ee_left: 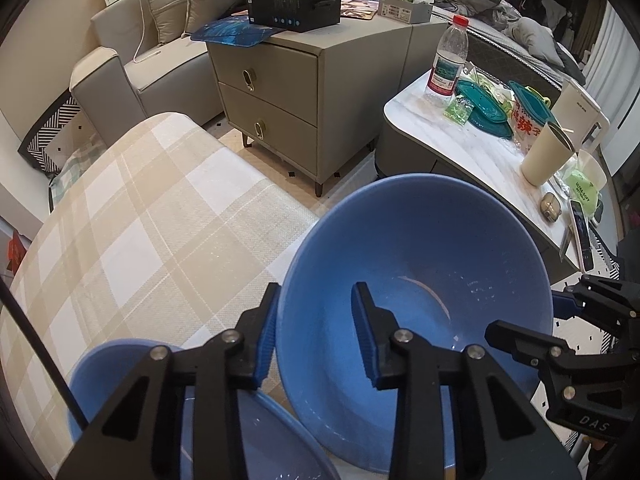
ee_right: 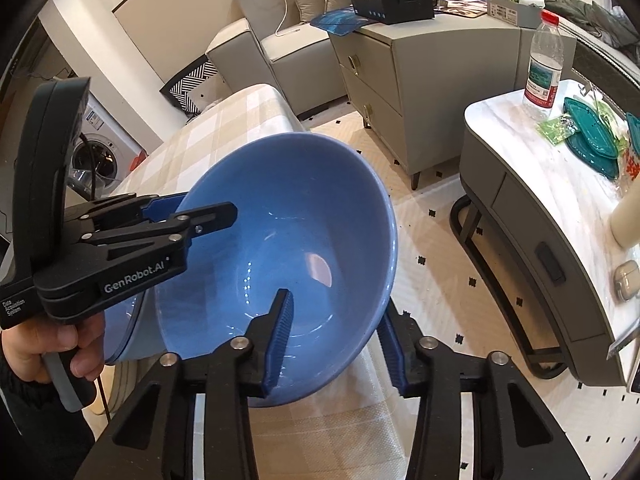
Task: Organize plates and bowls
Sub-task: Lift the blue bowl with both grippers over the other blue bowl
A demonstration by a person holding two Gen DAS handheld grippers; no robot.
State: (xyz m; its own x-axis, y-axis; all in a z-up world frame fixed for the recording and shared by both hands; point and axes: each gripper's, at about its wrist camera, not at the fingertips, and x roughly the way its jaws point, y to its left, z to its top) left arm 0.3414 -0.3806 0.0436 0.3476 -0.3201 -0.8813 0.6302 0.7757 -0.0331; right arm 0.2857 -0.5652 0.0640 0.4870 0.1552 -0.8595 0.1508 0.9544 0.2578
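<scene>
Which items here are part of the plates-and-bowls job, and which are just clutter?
Job:
- big blue bowl, gripped on opposite rim sides by left tongs and right tongs
- other blue dishes below it

Clutter:
- water bottle
- teal lids
- cream cup
- black box

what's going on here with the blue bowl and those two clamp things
A person is holding a large blue bowl with two handheld grippers, one on each side of its rim. The left gripper and the right gripper each have one finger inside and one outside the wall. The bowl sits tilted over a checked tablecloth, next to more blue dishes.
</scene>
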